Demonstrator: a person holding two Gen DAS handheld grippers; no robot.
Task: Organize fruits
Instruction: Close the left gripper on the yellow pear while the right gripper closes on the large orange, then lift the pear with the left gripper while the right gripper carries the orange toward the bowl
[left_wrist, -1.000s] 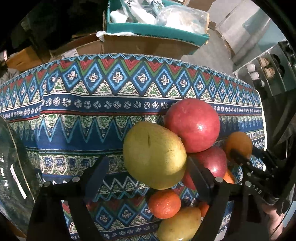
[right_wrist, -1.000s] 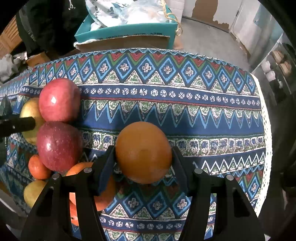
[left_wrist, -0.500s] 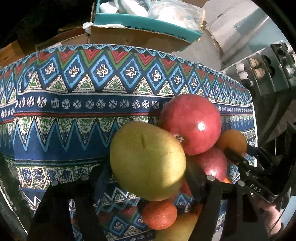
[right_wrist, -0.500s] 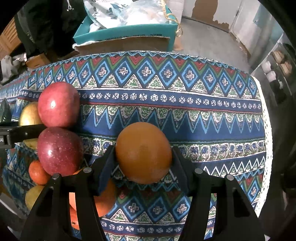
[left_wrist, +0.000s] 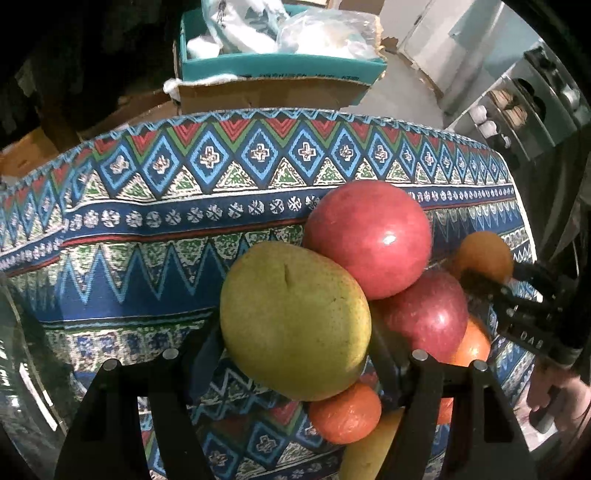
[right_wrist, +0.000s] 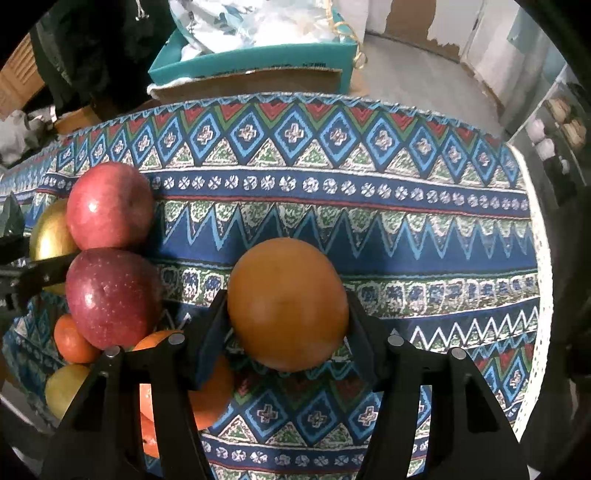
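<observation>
**Both grippers closed on fruit above patterned cloth**

Left gripper (left_wrist: 295, 354): pads pressed on both flanks of yellow-green pear (left_wrist: 295, 321); jaws at middling width, holding pear. Right gripper (right_wrist: 288, 325): jaws closing, pads against both sides of orange (right_wrist: 288, 304); orange held between them. Both grippers pointed steeply down at tablecloth (right_wrist: 369, 221), blue with zigzag and diamond bands.

Fruit cluster, left wrist view: light red apple (left_wrist: 369, 236) touching pear on its upper right; dark red apple (left_wrist: 428, 314) just below it, right of pear. Small tangerine (left_wrist: 345, 413) under pear, at lower edge. Second yellow fruit (left_wrist: 369, 454) below tangerine, partly hidden by finger. Held orange (left_wrist: 484, 254) at far right, gripped by the other tool; person's hand (left_wrist: 554, 398) on its handle at lower right.

Right wrist view: same two apples stacked at left, light one (right_wrist: 109, 205) above dark one (right_wrist: 112, 295), touching. More orange fruit (right_wrist: 207, 398) behind left finger; count cannot be told.

Beyond table edge: teal box (left_wrist: 280, 68) on cardboard carton (left_wrist: 266, 94), holding plastic-wrapped items. Glass rim (left_wrist: 14, 369) at far left, blurred
</observation>
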